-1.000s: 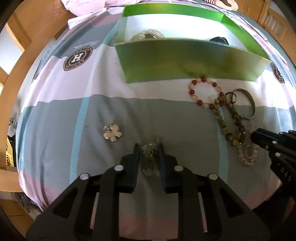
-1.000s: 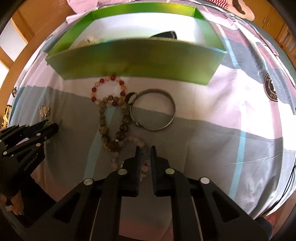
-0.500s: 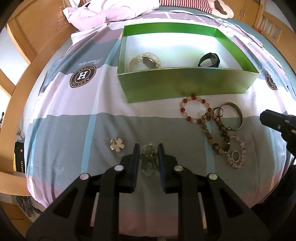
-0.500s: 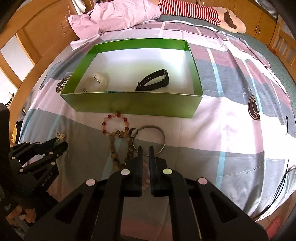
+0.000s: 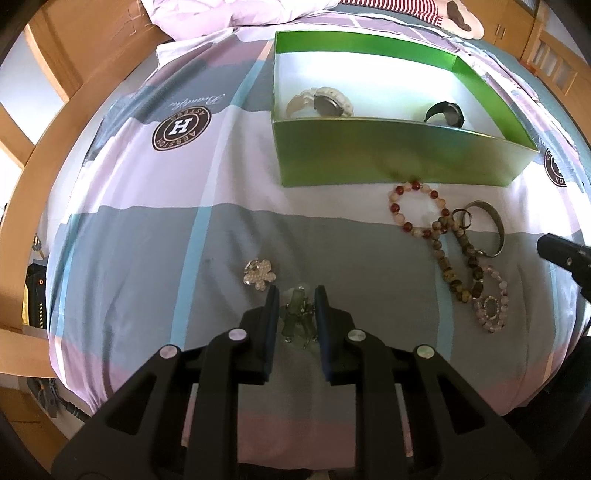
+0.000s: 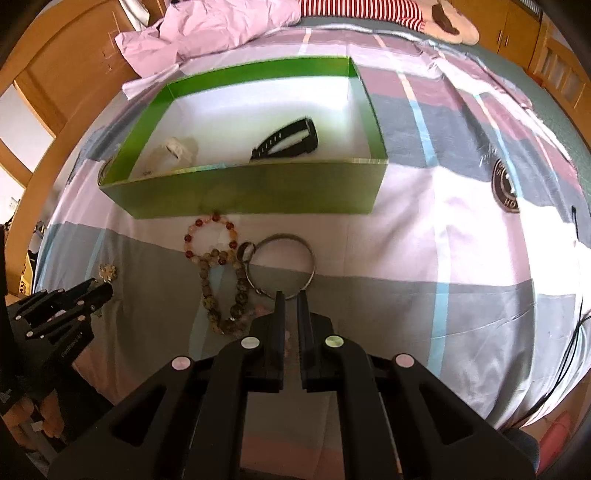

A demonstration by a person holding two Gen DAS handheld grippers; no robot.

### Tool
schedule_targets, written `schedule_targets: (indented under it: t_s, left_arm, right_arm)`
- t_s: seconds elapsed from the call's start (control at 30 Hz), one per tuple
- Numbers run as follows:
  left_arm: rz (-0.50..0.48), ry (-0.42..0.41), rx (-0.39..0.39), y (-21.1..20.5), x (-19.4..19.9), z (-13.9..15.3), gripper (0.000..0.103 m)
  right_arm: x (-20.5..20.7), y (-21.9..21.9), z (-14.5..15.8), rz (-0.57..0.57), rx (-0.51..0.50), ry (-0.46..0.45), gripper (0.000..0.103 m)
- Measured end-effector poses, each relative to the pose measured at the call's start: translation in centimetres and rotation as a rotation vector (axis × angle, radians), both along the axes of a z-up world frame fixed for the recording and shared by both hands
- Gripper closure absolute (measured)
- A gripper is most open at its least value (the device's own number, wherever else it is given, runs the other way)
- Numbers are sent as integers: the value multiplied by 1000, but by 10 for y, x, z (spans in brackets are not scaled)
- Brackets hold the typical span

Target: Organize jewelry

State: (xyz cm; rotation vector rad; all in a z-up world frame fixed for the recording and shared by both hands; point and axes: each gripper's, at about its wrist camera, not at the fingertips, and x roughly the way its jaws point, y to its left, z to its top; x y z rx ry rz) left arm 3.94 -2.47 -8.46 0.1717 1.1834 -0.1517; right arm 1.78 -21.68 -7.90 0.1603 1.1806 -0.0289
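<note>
My left gripper (image 5: pixel 294 297) is shut on a pale green jewelry piece (image 5: pixel 297 320) and holds it above the bedspread. A flower brooch (image 5: pixel 259 274) lies just left of its tip. A green box (image 5: pixel 388 158) holds a white watch (image 5: pixel 320 103) and a black watch (image 5: pixel 445 113). In front of the box lie a red bead bracelet (image 5: pixel 415 208), a brown bead bracelet (image 5: pixel 456 258), a metal bangle (image 5: pixel 489 227) and a pink bead bracelet (image 5: pixel 493 306). My right gripper (image 6: pixel 290 297) has its jaws nearly closed with nothing visible between them, above the bangle (image 6: pixel 282 265).
The checked bedspread (image 5: pixel 147 240) covers the bed. A wooden bed frame (image 5: pixel 22 192) runs along the left. A pink cloth (image 6: pixel 221 26) and a striped plush toy (image 6: pixel 369 9) lie beyond the box (image 6: pixel 258 192).
Both grippers have risen and drawn back from the bed. The left one lifted the green piece with it. The right one moved right, away from the pink bracelet.
</note>
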Motion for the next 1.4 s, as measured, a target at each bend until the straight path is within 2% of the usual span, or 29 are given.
schedule_targets:
  t_s: [0.07,0.13,0.23,0.3,0.4,0.47,0.5,0.53,0.77,1.23,1.4]
  left_arm:
    - [-4,4,1,-1,0,-2,83]
    - [-12,7,3,-4,-2,-4,83]
    - [-24,11,8,-7,-4,-7,83]
    - [-27,16,10,-8,-4,-10,83]
    - [-25,23,11,-9,-4,-13,83]
    - [-26,25,11,-10,-5,-14,83]
    - [-28,26,10,-11,-5,-14,83]
    - [-29,27,10,-12,-6,-14,83]
    - [-37,24,9,-13,-10,-14,83]
    - [-46,-24,-3,-14,-16,7,83]
    - [-36,-29,-17,-7,-13,12,83]
  right_arm:
    - [2,4,-14,18,14,50,92]
    - [2,7,-27,28,14,87,66]
    - [1,13,-47,39,-2,128,63]
    - [0,15,-51,46,-14,120,62]
    - [0,19,-50,69,-47,110,63]
    - [-1,20,-49,76,-54,104,75]
    - [-2,22,-48,84,-47,101,88]
    - [-2,23,-48,87,-47,101,92]
    - [-5,13,-34,45,-24,74,95]
    - [-13,12,35,42,-7,-87,95]
    - [-4,13,51,23,-1,-139,95]
